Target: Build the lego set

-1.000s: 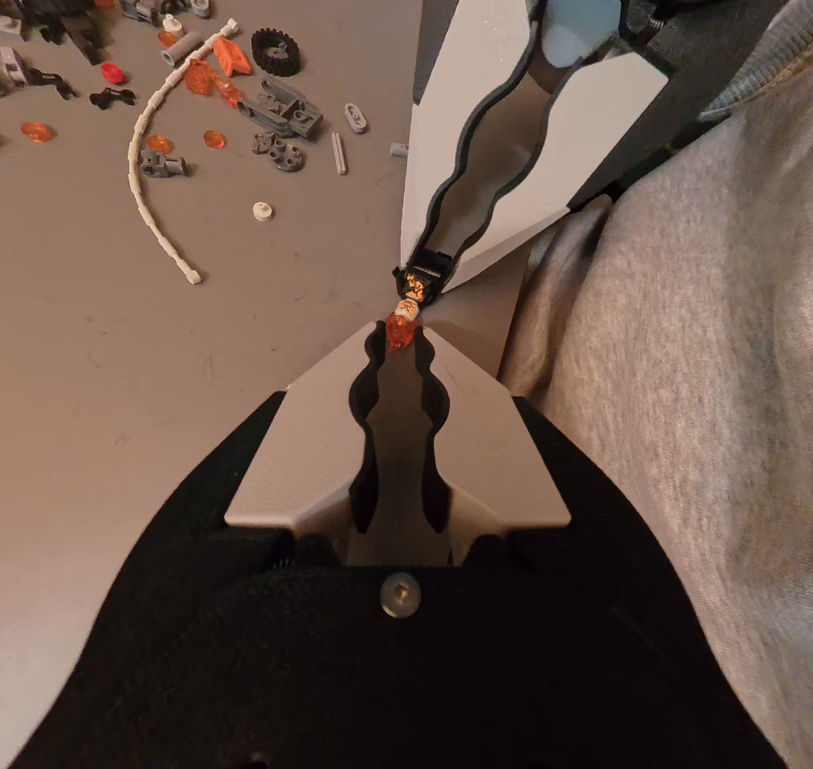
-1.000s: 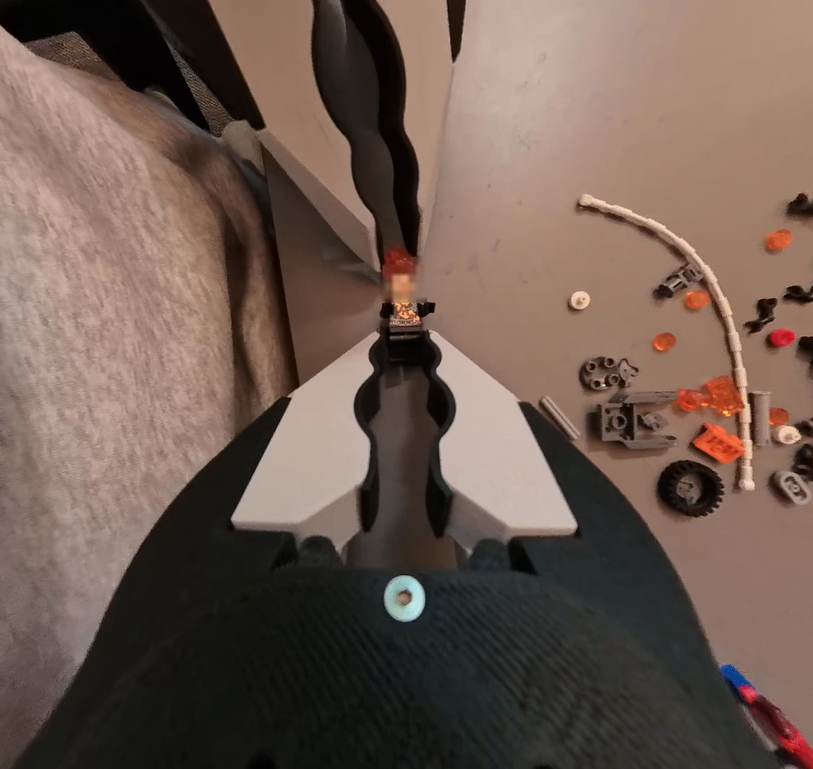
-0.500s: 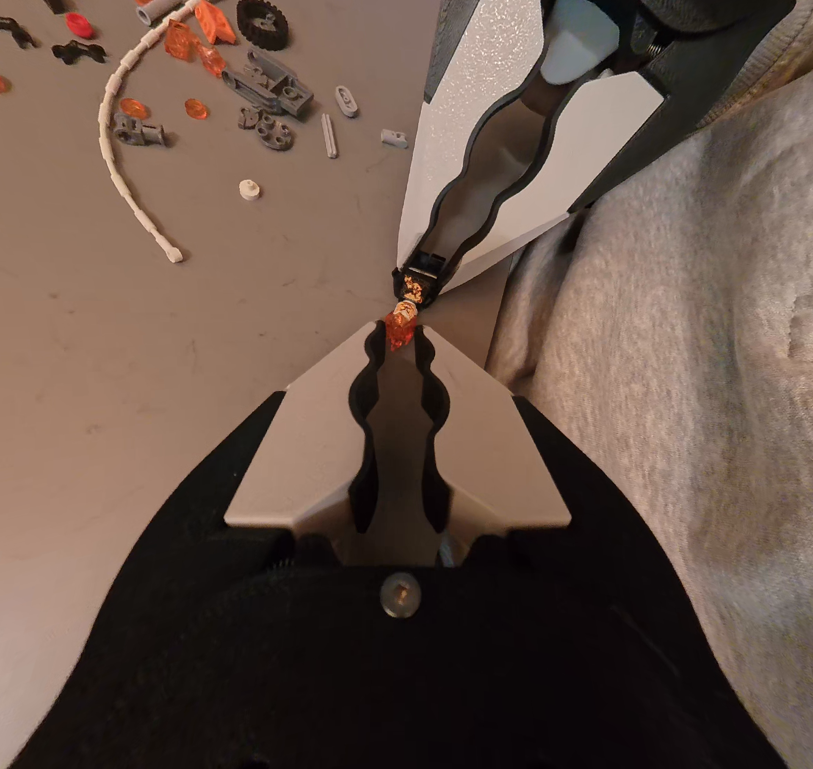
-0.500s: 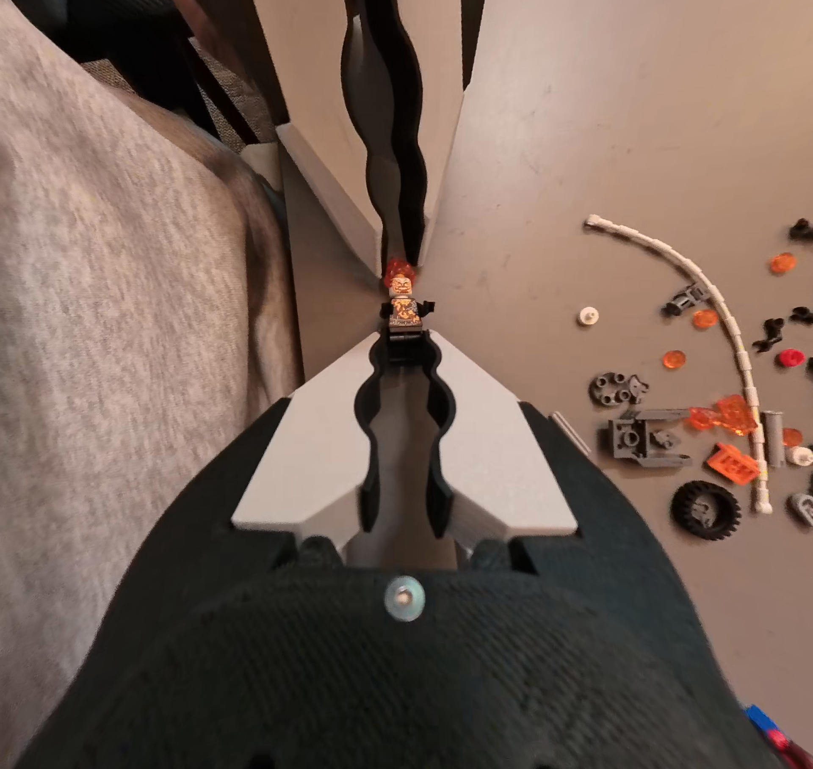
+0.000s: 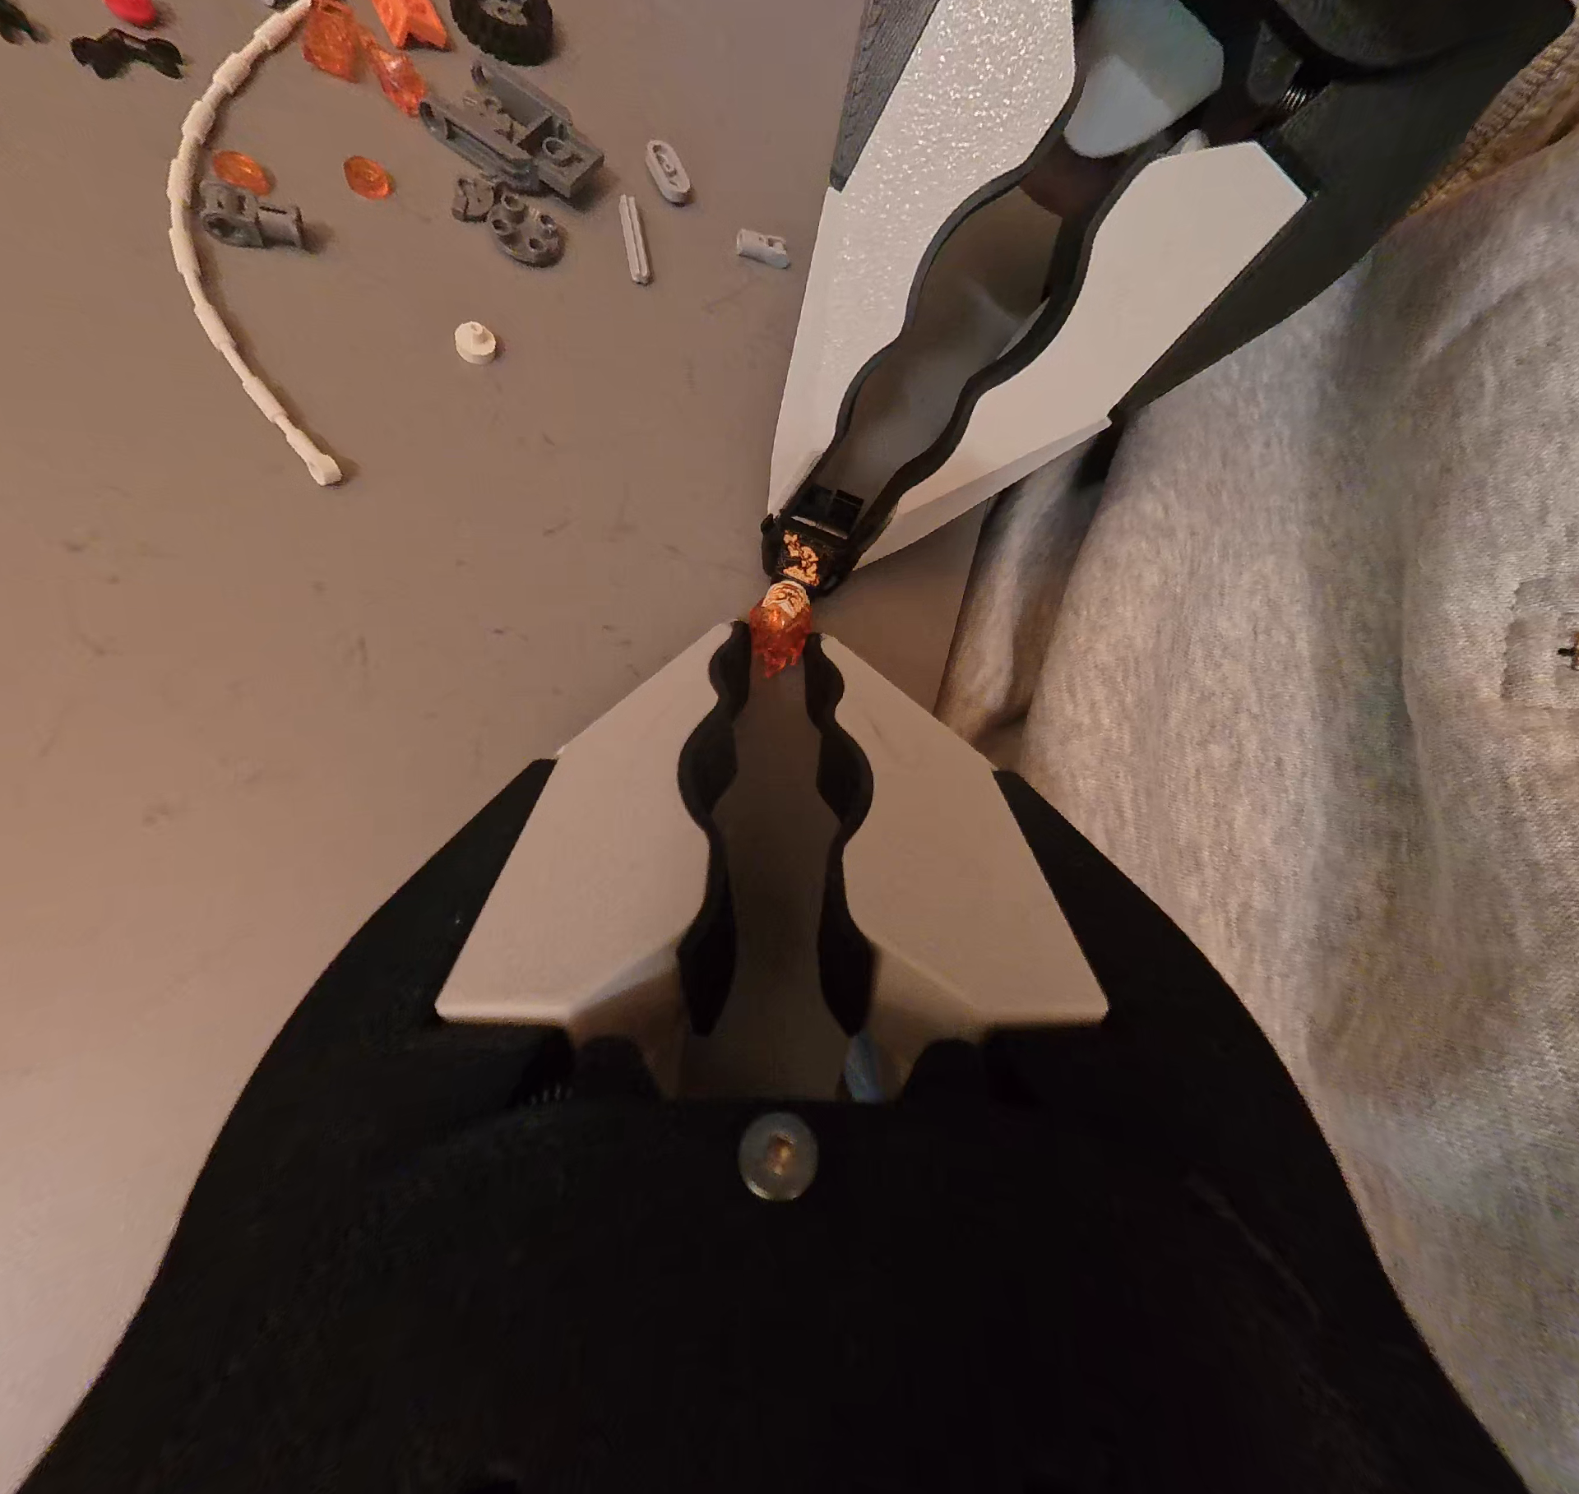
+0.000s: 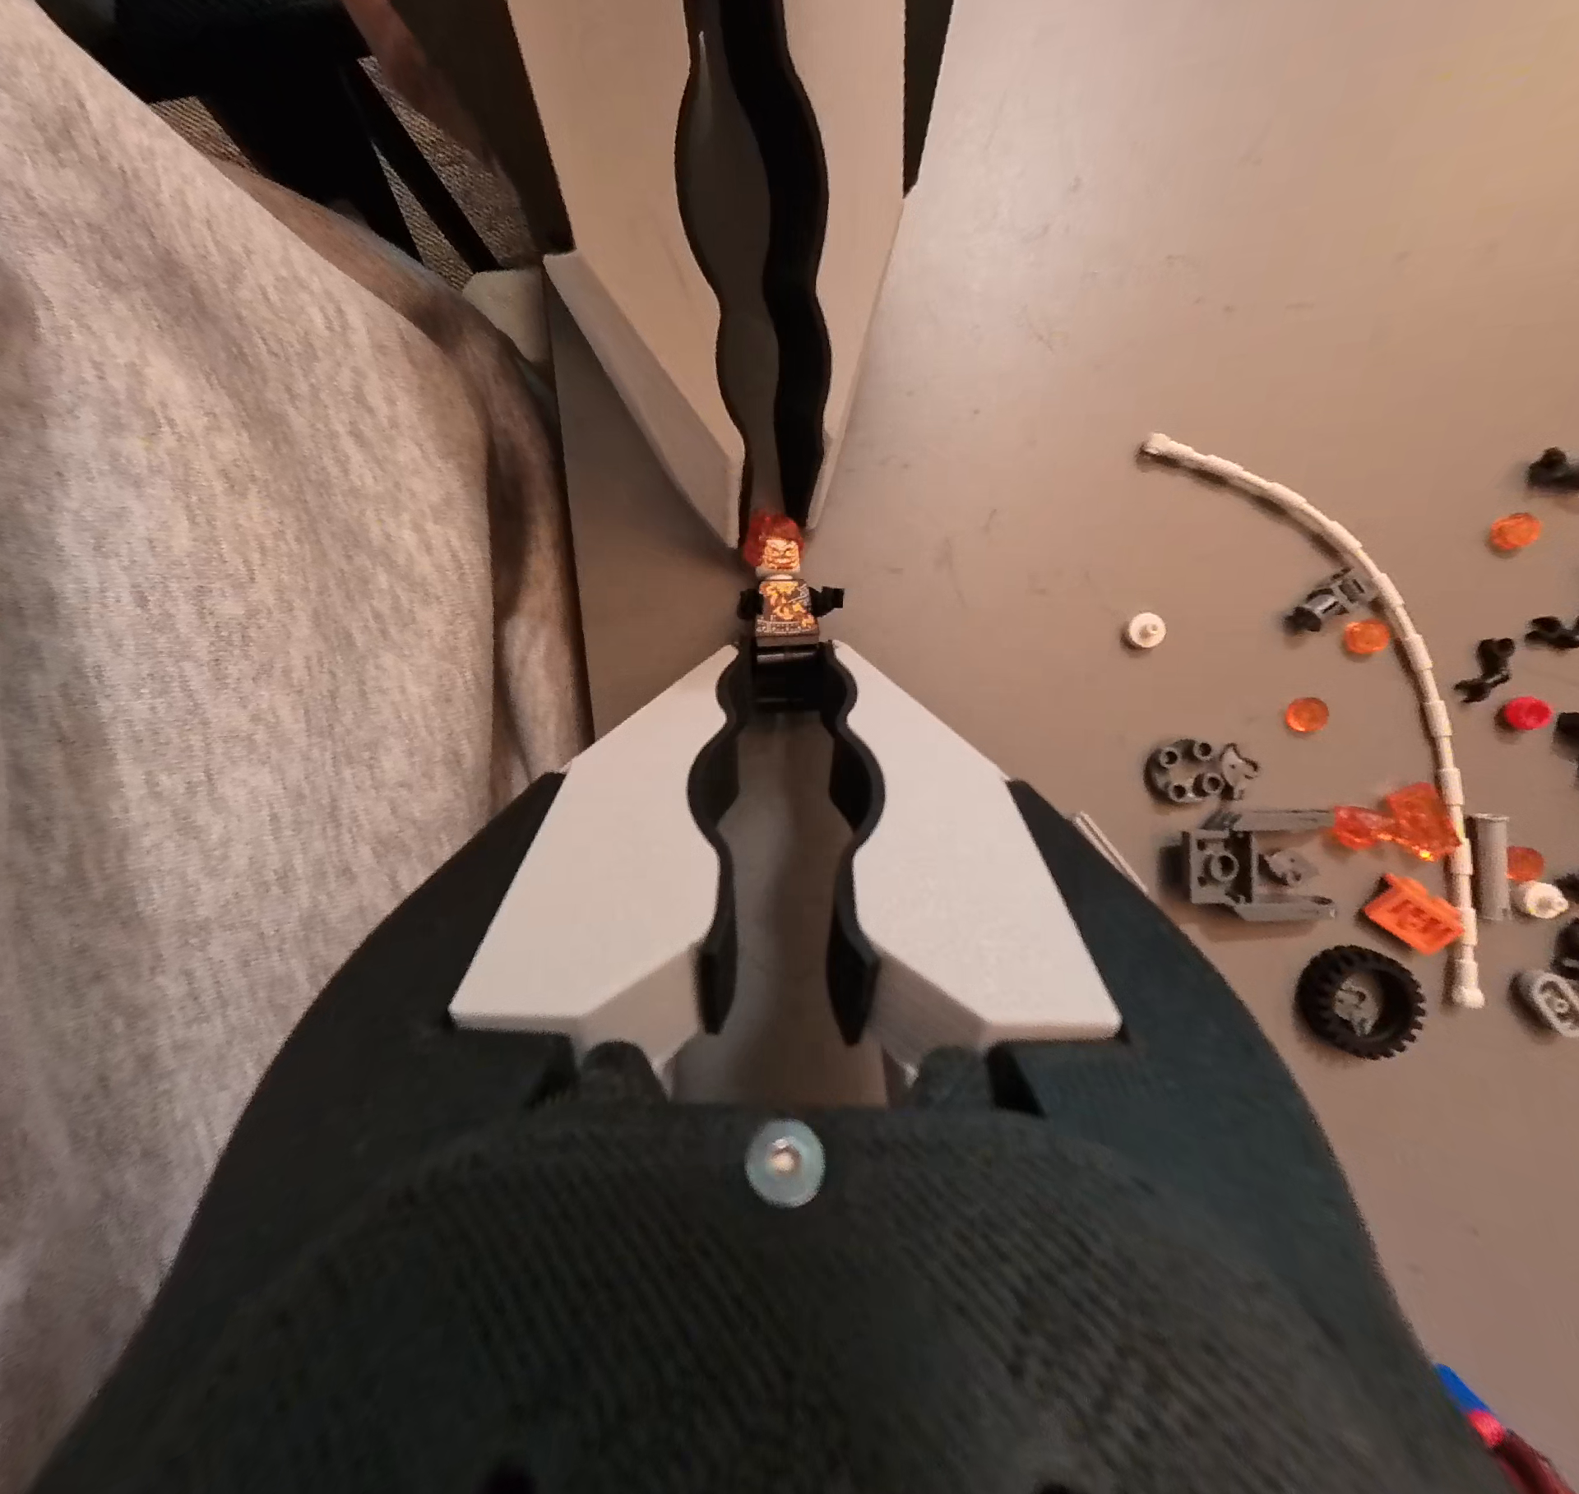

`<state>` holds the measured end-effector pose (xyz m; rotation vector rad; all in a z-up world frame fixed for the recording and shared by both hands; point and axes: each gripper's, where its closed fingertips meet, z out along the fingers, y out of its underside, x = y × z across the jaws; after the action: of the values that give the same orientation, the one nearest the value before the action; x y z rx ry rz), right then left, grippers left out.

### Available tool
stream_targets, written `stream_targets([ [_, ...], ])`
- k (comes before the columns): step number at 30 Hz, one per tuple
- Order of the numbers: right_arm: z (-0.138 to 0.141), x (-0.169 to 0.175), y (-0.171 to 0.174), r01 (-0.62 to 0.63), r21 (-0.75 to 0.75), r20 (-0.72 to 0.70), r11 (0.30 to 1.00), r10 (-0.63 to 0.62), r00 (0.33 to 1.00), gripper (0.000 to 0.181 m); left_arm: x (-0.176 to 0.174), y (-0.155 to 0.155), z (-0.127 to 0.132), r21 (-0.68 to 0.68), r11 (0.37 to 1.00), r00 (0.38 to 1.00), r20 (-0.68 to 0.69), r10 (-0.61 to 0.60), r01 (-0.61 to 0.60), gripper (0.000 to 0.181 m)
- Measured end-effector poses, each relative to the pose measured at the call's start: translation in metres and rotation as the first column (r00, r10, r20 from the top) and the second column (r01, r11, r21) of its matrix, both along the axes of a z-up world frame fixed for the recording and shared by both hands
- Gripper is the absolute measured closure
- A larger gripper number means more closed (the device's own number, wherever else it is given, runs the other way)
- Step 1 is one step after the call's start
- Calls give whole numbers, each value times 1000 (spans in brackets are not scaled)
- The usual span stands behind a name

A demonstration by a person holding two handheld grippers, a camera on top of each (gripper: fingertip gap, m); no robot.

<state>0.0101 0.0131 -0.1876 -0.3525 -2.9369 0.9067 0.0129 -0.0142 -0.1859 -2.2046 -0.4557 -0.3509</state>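
Writing: none can be read on any piece; the minifigure's torso carries only an orange flame-like print.
Desk [image 5: 256, 684]: smooth matte grey-brown surface with faint scuffs, carrying the loose pieces on the far left of the left wrist view.
White chain [image 5: 214, 197]: one long, segmented, curved string of pale links; also seen in the right wrist view [image 6: 1367, 624].
Tyre [image 5: 501, 9]: one black rubber wheel with a treaded edge and grey hub, among the scattered pieces.
Orange studs [image 5: 369, 176]: two small round transparent discs lie near the chain in the left wrist view; faceted transparent orange flame pieces [image 5: 342, 43] sit above them.
Grey frame [image 5: 513, 129]: one dark grey boxy piece with holes; a round white stud [image 5: 475, 341] lies apart below it.
Minifigure [image 6: 782, 599]: one small plastic figure, black body, transparent orange flame hair, held in the air above the desk's near edge between the two tools.
Left gripper [image 5: 773, 646]: grey wedge fingers with wavy black pads, nearly closed, pinching the figure's orange hair.
Right gripper [image 6: 782, 667]: same build, fingers narrow, clamped on the figure's black legs.
Sweatshirt [image 5: 1282, 770]: soft grey fleece fabric, on the right of the left wrist view.
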Motion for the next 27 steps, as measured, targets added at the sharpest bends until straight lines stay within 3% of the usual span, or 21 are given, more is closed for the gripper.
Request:
stream_targets([
  [12,0,1,2,-10,26,25,1000,9,1000,168,0,0,0,-5,1000,1000,-10,-1,1,170],
  [27,-1,4,1,0,54,273,999,-15,962,168,0,0,-1,-15,1000,999,-40,-3,2,170],
])
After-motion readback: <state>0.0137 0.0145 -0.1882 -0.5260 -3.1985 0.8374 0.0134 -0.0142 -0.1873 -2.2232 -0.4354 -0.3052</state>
